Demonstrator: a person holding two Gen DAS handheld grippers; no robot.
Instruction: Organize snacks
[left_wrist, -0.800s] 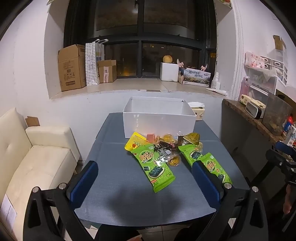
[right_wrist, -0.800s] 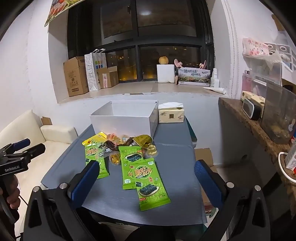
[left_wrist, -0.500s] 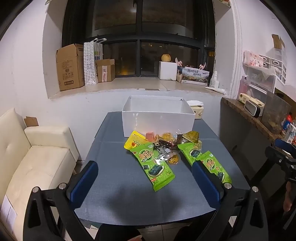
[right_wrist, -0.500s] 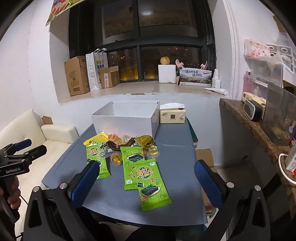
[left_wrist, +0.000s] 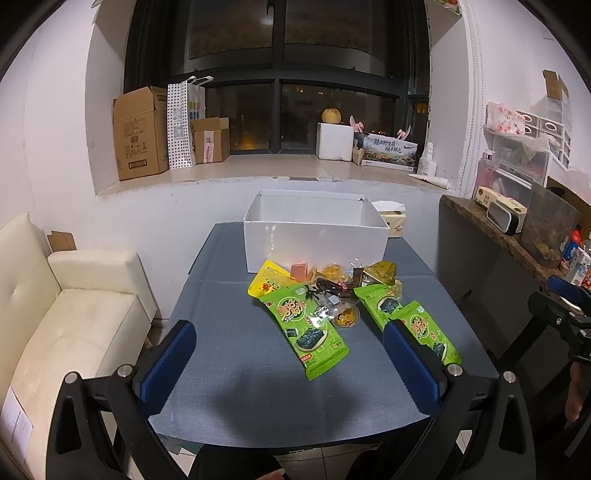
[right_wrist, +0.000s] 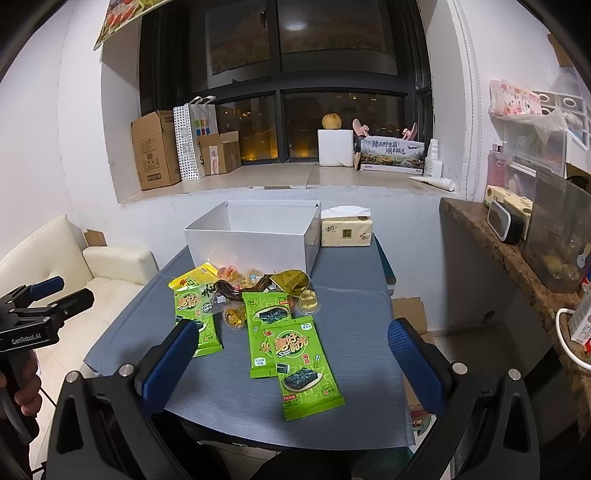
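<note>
A heap of snacks lies on the grey-blue table (left_wrist: 229, 350) in front of an open white box (left_wrist: 316, 240) (right_wrist: 251, 247). In it are green seaweed packets (left_wrist: 306, 328) (right_wrist: 301, 362), a yellow packet (left_wrist: 267, 282), a gold packet (right_wrist: 290, 278) and small jelly cups (left_wrist: 345, 315) (right_wrist: 234, 317). My left gripper (left_wrist: 288, 328) hovers near the table's front edge, open with nothing between its fingers. My right gripper (right_wrist: 291, 326) hangs over the front right part, also open and holding nothing. Each gripper shows at the edge of the other's view.
A tissue pack (right_wrist: 345, 230) stands right of the box. A cream sofa (left_wrist: 74, 314) sits left of the table. A cluttered stone counter (left_wrist: 498, 229) runs along the right. Cardboard boxes (left_wrist: 138, 133) stand on the window sill behind.
Both views drift only slightly. The snacks and the box have not moved, and both grippers stay open.
</note>
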